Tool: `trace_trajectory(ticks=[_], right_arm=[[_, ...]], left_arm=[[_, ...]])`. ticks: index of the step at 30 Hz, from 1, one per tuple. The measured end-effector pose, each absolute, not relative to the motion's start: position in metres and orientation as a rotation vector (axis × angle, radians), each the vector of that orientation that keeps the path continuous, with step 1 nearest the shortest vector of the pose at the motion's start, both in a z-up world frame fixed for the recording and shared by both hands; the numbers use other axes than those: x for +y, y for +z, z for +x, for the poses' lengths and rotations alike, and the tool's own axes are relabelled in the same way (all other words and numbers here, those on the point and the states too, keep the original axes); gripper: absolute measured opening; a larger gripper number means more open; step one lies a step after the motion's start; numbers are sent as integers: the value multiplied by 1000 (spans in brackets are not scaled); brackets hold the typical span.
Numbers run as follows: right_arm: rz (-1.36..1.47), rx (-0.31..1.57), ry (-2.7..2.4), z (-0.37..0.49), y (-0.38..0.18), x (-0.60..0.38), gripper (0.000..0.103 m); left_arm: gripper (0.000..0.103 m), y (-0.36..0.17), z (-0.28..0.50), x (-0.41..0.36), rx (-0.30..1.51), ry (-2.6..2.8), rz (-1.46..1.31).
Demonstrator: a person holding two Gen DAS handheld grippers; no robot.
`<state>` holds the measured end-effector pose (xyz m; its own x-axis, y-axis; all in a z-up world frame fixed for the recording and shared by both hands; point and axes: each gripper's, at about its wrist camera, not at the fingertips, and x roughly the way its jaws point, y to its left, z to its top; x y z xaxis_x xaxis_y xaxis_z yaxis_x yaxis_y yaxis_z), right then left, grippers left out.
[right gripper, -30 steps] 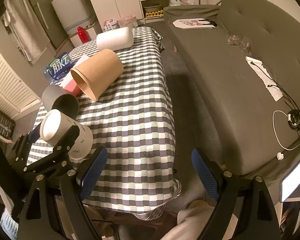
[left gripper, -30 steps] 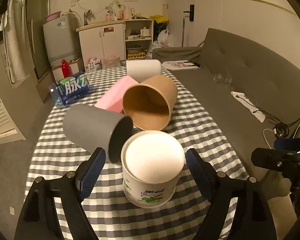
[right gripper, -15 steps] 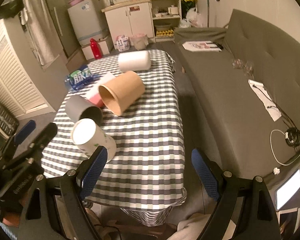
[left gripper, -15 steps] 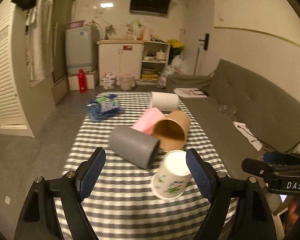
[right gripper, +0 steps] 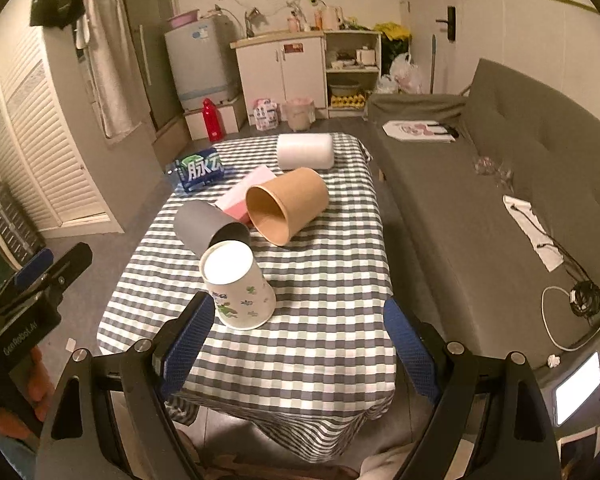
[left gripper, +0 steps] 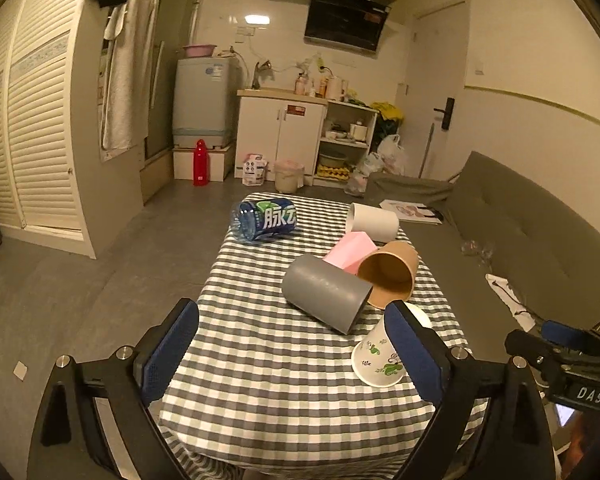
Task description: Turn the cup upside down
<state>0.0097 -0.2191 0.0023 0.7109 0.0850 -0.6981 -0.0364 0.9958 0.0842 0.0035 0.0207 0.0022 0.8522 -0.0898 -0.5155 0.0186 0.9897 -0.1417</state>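
A white paper cup with green print (right gripper: 238, 286) stands upside down on the checked tablecloth (right gripper: 324, 320), wide rim down, near the table's front. It also shows in the left wrist view (left gripper: 376, 356), partly hidden behind my right finger. My left gripper (left gripper: 292, 348) is open and empty, held back above the table's front edge. My right gripper (right gripper: 296, 344) is open and empty too, just in front of the cup and not touching it.
A grey cup (right gripper: 208, 228), a brown paper cup (right gripper: 286, 206), a white cup (right gripper: 305, 151), a pink box (left gripper: 350, 250) and a blue bottle (left gripper: 265, 220) lie on the table behind. A grey sofa (right gripper: 500, 168) runs along the right.
My left gripper let go of the upside-down white cup and pulled back and up, away from the table. My right gripper also drew back and rose.
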Motion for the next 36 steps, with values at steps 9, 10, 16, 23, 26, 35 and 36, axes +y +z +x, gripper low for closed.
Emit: trace_trajectory(ticks=[9, 10, 16, 23, 26, 35, 36], right_arm=[[53, 693, 41, 0, -23, -211, 94], [43, 689, 38, 0, -26, -210, 94], [18, 645, 25, -3, -38, -210, 99], [22, 614, 17, -2, -42, -215, 103], [25, 614, 12, -2, -44, -217, 103], [39, 618, 4, -2, -46, -224, 103], [39, 615, 3, -2, -46, -224, 103]], left_arm=[[103, -11, -10, 21, 504, -36, -105], [103, -12, -9, 21, 509, -38, -108], [103, -25, -8, 15, 542, -53, -90], [103, -31, -6, 8, 554, -54, -75], [103, -33, -6, 4, 556, -52, -58], [103, -34, -6, -2, 551, -38, -48], [103, -34, -6, -2, 550, -37, -47]])
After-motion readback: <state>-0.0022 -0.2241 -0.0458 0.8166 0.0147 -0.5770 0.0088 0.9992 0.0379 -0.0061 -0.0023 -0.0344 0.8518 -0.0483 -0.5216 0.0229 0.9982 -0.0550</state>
